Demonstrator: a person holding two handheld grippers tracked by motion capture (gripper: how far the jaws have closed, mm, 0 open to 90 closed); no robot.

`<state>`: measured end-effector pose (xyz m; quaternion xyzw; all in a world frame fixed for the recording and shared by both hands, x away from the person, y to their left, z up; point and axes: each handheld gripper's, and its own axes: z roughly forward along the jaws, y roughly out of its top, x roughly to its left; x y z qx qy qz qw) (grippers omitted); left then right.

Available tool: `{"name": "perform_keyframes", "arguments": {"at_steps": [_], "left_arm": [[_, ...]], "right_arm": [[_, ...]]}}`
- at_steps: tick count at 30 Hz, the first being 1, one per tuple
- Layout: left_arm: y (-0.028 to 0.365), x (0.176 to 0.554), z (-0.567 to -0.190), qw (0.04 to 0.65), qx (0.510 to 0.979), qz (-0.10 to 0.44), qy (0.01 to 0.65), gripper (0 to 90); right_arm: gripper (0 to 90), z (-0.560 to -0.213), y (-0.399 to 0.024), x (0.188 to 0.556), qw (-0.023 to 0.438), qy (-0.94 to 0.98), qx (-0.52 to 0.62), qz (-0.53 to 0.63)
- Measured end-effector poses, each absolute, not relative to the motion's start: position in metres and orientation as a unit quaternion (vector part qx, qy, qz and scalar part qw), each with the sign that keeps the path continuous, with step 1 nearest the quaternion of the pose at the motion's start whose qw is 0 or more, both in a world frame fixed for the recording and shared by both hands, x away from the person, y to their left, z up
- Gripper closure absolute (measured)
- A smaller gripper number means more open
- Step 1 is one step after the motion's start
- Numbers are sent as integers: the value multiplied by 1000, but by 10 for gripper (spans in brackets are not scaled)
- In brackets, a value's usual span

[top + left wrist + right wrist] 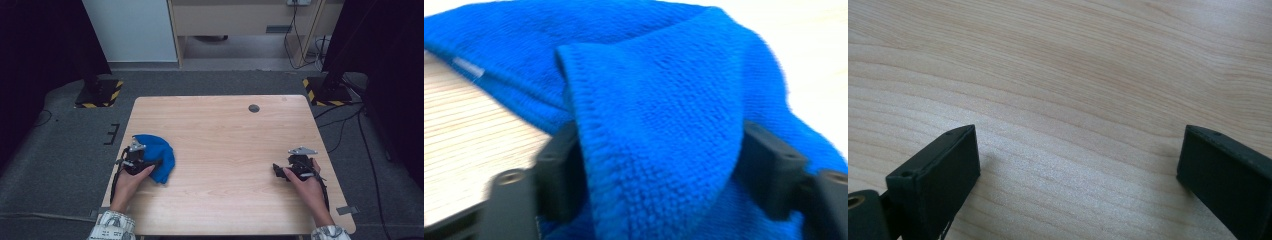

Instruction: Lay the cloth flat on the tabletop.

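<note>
A crumpled blue cloth (159, 154) lies near the left edge of the wooden table (225, 125). My left gripper (148, 163) is at the cloth's near-left side, held by the person's left hand. In the left gripper view a thick fold of the blue cloth (659, 100) stands between the two black jaws and touches both, so the left gripper (659, 170) is shut on it. My right gripper (280, 170) rests near the table's right edge in the person's right hand. Its jaws stand wide apart over bare wood, so the right gripper (1078, 165) is open.
A small dark round hole (254, 108) sits in the tabletop near the far edge. Two black stands with yellow-and-black striped bases (97, 92) (325, 90) flank the table's far corners. Cables (345, 125) trail over the grey carpet at the right.
</note>
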<state>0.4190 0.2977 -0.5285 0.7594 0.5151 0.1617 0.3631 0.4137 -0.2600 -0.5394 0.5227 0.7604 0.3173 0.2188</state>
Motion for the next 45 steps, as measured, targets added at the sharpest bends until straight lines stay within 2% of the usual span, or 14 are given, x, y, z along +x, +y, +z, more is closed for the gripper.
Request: {"name": "perform_keyframes", "arguments": {"at_steps": [6, 9, 13, 28, 35, 45], "left_arm": [[295, 417, -525, 374, 761, 140, 511, 637], [291, 415, -521, 372, 767, 161, 498, 718], [286, 413, -514, 384, 764, 175, 488, 773], [232, 406, -487, 431, 773, 178, 430, 798], [193, 405, -474, 448, 780, 169, 402, 798], [135, 413, -471, 441, 803, 156, 368, 798]], "right_arm": [[35, -539, -260, 414, 219, 760, 524, 317], [35, -539, -260, 414, 219, 759, 524, 317], [35, -539, -260, 414, 219, 760, 524, 317], [35, -539, -260, 414, 219, 760, 524, 317], [33, -539, -259, 414, 219, 759, 525, 317], [33, -539, -258, 415, 216, 762, 521, 318]]}}
